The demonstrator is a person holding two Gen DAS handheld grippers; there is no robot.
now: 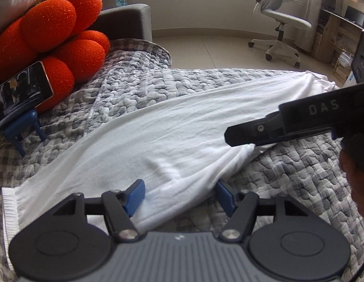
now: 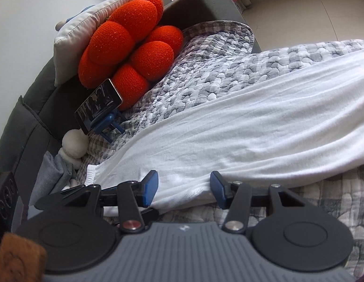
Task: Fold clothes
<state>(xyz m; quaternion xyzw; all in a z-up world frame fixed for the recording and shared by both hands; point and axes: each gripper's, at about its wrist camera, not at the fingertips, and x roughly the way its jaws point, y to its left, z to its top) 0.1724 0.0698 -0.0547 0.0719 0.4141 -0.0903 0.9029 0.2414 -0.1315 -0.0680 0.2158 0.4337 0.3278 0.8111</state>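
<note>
A white garment (image 1: pixel 170 122) lies stretched out on a grey quilted cover (image 1: pixel 299 164), with its ribbed hem (image 1: pixel 9 213) at the near left. My left gripper (image 1: pixel 179 197) stands open low over the garment's near edge; the blue pads are wide apart with loose cloth between them. A black finger (image 1: pixel 247 134) of the right gripper reaches in from the right and rests at a bunched fold of that edge. In the right wrist view the right gripper (image 2: pixel 183 189) is open over the garment (image 2: pixel 252 127), its near edge lying between the pads, close to the hem (image 2: pixel 91 176).
An orange lobed cushion (image 1: pixel 52 35) and a phone on a blue stand (image 1: pixel 22 91) sit at the back left. A white plush toy (image 2: pixel 74 143) lies near the hem. An office chair (image 1: pixel 280 21) stands on the floor beyond. A person's hand (image 1: pixel 355 176) shows at the right edge.
</note>
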